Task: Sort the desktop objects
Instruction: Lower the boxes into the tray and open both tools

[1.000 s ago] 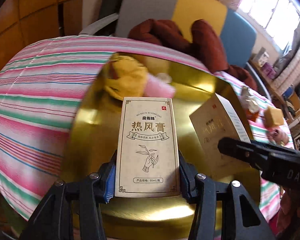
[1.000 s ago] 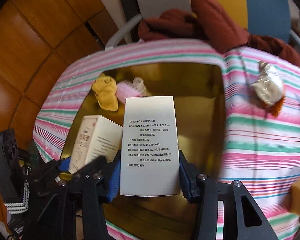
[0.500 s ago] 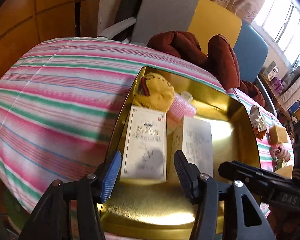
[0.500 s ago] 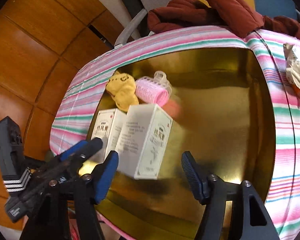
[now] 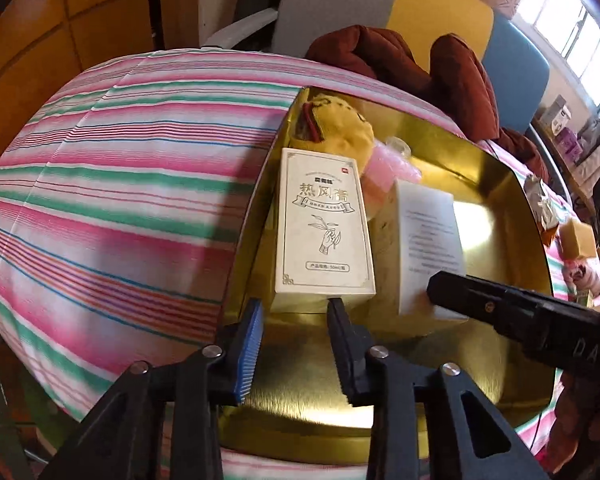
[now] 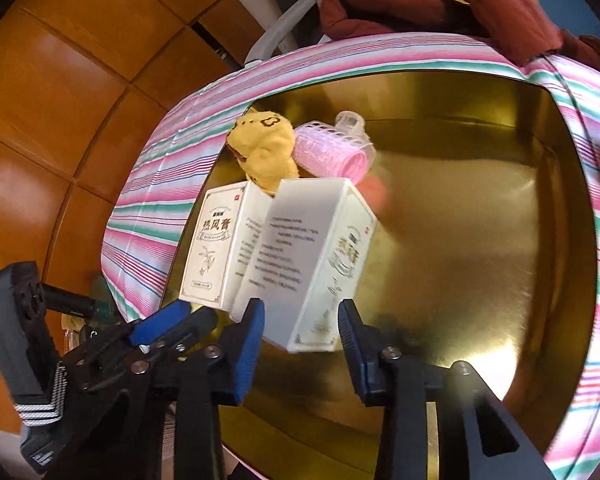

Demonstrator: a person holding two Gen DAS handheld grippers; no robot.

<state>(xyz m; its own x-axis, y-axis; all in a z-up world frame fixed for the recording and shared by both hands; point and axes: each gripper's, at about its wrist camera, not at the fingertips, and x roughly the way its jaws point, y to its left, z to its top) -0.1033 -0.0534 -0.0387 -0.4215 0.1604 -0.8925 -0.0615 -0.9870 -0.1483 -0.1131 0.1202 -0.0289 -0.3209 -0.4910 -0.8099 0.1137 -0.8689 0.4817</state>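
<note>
Left wrist – left claw (image 5: pixel 296 312) pressed together, empty; right claw (image 6: pixel 302 320) closing – nothing pinched

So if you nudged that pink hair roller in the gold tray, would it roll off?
Probably it would roll: the pink hair roller is a cylinder lying on its side. It likely wouldn't go far, since the yellow plush toy sits right beside it. It looks light.

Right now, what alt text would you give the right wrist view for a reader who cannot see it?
Two white boxes stand side by side in a gold tray, nearest its left wall, with a yellow plush toy and a pink hair roller behind them. The right tool, empty and closing, sits just in front of the nearer box; the tray rests on a striped cloth.
</note>
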